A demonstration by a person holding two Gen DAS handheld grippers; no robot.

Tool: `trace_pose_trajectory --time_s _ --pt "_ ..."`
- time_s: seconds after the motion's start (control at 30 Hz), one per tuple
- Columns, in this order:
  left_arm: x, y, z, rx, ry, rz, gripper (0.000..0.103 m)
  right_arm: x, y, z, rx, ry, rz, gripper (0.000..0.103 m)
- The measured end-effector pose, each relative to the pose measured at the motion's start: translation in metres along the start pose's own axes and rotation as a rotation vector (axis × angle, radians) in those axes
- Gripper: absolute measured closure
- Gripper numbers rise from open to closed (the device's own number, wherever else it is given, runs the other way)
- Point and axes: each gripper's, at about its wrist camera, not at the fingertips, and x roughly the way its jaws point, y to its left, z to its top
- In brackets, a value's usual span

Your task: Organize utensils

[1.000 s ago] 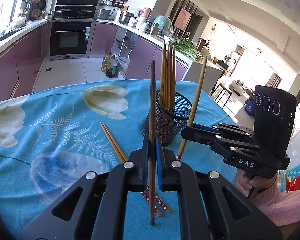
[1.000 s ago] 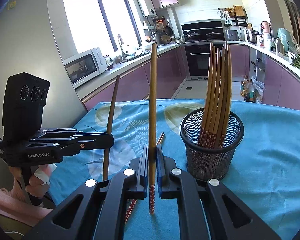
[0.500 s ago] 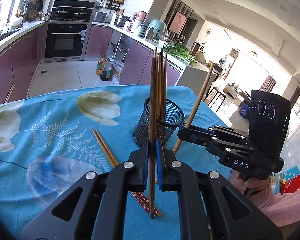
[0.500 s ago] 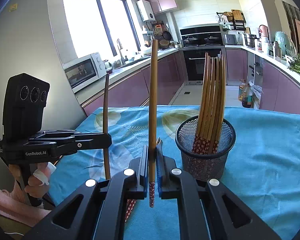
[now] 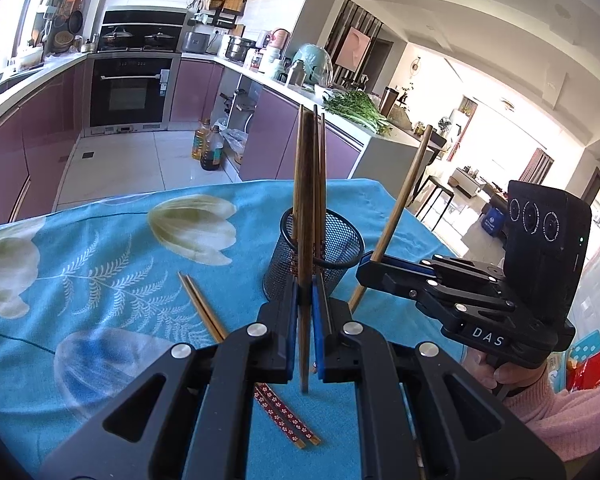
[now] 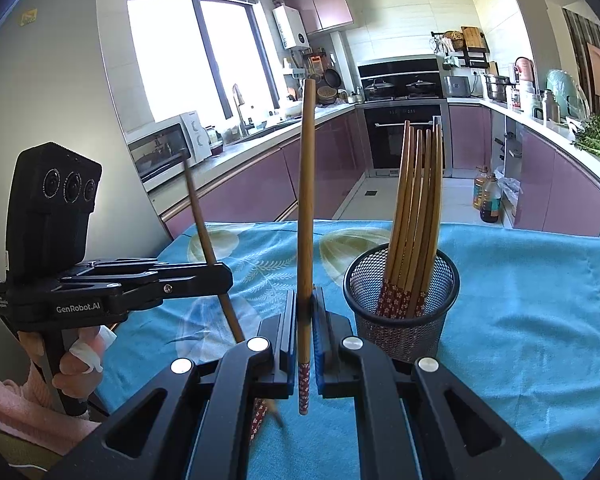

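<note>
Nearer now, mesh holder (image 5: 314, 254) sits behind left tool (image 5: 305, 308) clamping an upright chopstick (image 5: 305, 216).

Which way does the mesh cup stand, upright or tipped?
Upright: the mesh cup sits base-down on the tablecloth, its open rim up, with chopsticks standing inside it.

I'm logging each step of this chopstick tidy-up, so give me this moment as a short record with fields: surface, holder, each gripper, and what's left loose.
surface: table with blue floral cloth
holder: black mesh cup, upright on the cloth, a bunch of chopsticks standing in it
left gripper: shut on one chopstick, held roughly upright
right gripper: shut on one chopstick with a patterned end, also near upright
loose: two chopsticks lying side by side on the cloth, left of the cup in the left wrist view
</note>
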Motion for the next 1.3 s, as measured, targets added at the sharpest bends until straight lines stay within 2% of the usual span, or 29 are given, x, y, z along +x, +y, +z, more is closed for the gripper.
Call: trace_pose_trajectory --time_s 1.3 --pt "-0.004 -0.015 0.013 0.063 -0.017 0.033 0.096 -0.007 0.005 0.012 -0.009 -0.027 -0.021 0.097"
